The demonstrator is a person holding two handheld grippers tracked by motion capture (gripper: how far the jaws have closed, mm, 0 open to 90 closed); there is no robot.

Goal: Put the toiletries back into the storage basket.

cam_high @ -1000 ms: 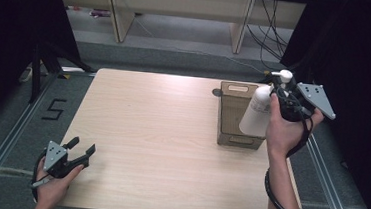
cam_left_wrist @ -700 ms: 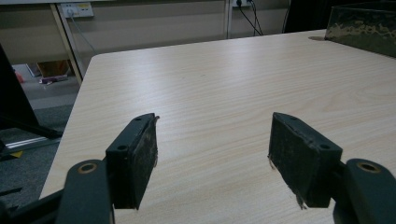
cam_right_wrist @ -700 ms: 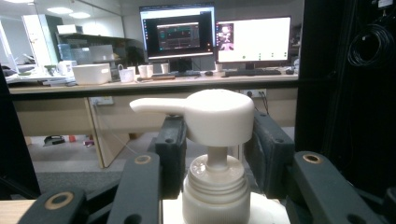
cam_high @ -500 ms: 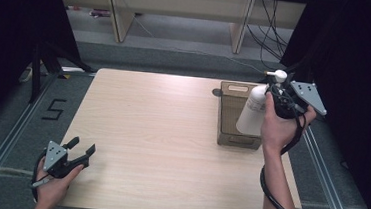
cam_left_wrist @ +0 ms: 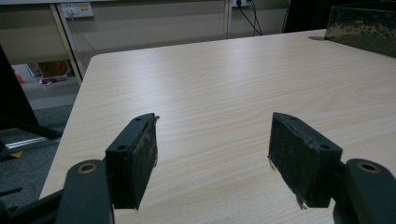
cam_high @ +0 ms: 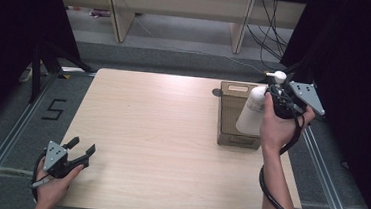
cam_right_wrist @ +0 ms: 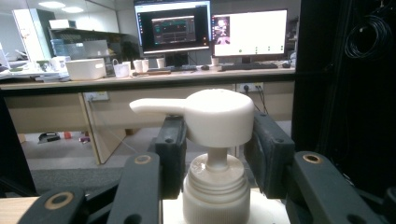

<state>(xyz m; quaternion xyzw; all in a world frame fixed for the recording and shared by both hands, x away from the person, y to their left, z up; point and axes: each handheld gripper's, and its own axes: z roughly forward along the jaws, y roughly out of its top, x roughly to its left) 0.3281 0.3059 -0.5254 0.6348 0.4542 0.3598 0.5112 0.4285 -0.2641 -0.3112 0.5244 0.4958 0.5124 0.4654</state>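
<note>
The right gripper [cam_high: 274, 95] pinches a white pump bottle [cam_high: 251, 115] just under its pump head [cam_right_wrist: 215, 116], a black pad pressed to either side of the neck. The bottle hangs tilted below the jaws, over the right rim of the brown box [cam_high: 232, 116], which stands directly beneath and to the gripper's left near the table's right edge (little bare wood shows on that side). The bottle is smooth plastic with a ribbed collar and a long flat spout pointing away to the jaws' left.

The left gripper [cam_high: 80, 151] rests at the near left corner of the pale wood-grain table [cam_high: 161, 132], its worn, frayed pads [cam_left_wrist: 140, 158] spread apart with nothing between them. Ahead of it the tabletop lies broad and bare as far as the box, well off to its right. Beyond the far edge stand light wooden shelf legs [cam_high: 118, 14] and loose cables [cam_high: 272, 26].
</note>
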